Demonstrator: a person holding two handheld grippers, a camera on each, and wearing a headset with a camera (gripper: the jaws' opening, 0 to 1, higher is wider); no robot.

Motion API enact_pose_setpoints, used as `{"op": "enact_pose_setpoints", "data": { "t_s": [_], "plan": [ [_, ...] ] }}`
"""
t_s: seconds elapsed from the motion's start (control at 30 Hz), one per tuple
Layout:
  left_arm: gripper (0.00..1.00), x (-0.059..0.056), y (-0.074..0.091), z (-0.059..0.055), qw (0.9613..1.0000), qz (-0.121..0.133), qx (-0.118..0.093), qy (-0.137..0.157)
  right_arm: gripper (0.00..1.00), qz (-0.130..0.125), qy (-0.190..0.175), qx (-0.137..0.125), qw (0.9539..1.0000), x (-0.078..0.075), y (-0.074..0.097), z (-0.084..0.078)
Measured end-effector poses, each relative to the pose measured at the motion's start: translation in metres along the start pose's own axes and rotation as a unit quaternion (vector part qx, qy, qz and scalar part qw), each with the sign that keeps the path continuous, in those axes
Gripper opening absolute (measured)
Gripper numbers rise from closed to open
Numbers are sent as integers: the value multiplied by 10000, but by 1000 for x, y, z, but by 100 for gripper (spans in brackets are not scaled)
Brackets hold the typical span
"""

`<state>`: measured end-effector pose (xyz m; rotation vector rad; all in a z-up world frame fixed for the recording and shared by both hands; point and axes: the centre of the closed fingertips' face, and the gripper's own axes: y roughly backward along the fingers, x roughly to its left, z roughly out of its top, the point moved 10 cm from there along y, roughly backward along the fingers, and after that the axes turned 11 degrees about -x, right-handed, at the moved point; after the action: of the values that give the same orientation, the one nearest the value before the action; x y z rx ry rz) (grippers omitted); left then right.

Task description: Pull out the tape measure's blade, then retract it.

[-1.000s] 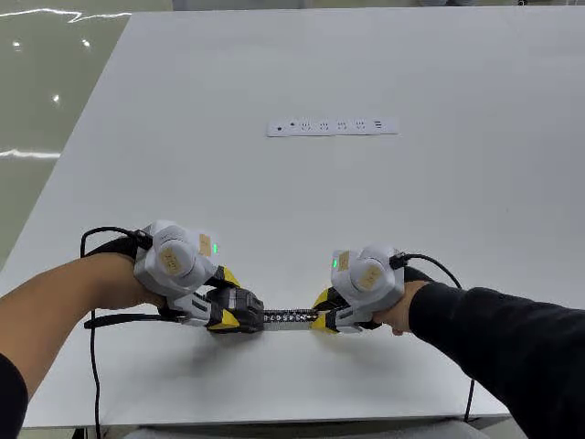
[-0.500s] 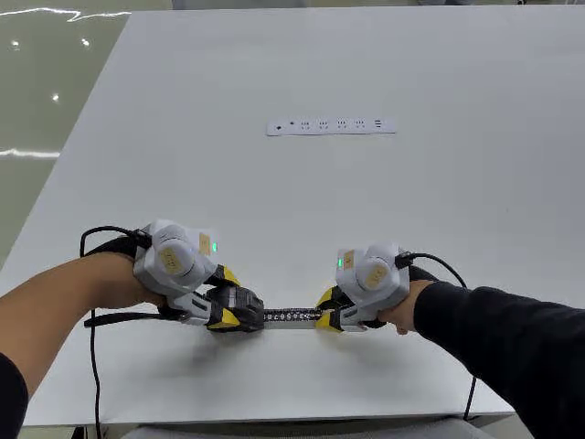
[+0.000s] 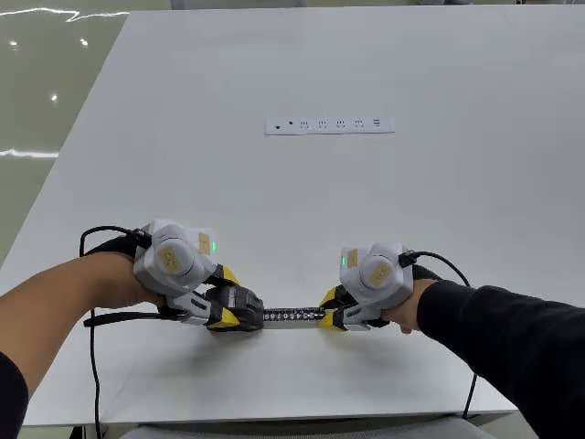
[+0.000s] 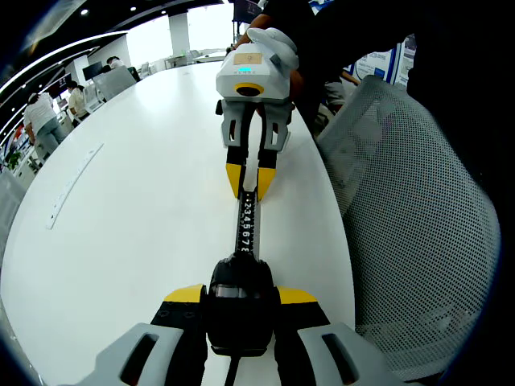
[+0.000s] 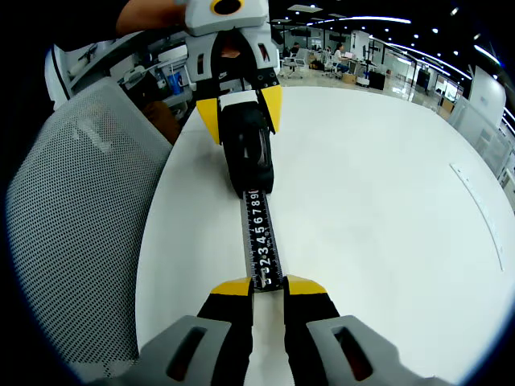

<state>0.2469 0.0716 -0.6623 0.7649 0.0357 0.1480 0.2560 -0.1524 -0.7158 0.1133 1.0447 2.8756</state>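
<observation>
The jaws of the left gripper (image 3: 228,298) are clamped on the chunky black case (image 4: 240,314), and those of the right gripper (image 5: 268,286) pinch the tip of the blade (image 5: 259,233). The right gripper has slid a bit farther off, so more blade shows; the pull is going well. The blade is thin, flat, dark with white numbers, low over the smooth white counter (image 3: 366,229), by its near edge.

white table (image 3: 366,55), glossy floor (image 3: 37,91), mesh chair (image 4: 418,201), bright ceiling lights (image 5: 378,18)
</observation>
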Motion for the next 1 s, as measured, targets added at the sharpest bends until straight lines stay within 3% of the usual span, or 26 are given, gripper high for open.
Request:
{"op": "enact_pose_setpoints", "data": {
  "t_s": [1.0],
  "plan": [
    [28, 0, 0, -1, 10000, 10, -29, 26, 9, -53, -6, 68, 10000, -2, 10, -8]
  ]
}}
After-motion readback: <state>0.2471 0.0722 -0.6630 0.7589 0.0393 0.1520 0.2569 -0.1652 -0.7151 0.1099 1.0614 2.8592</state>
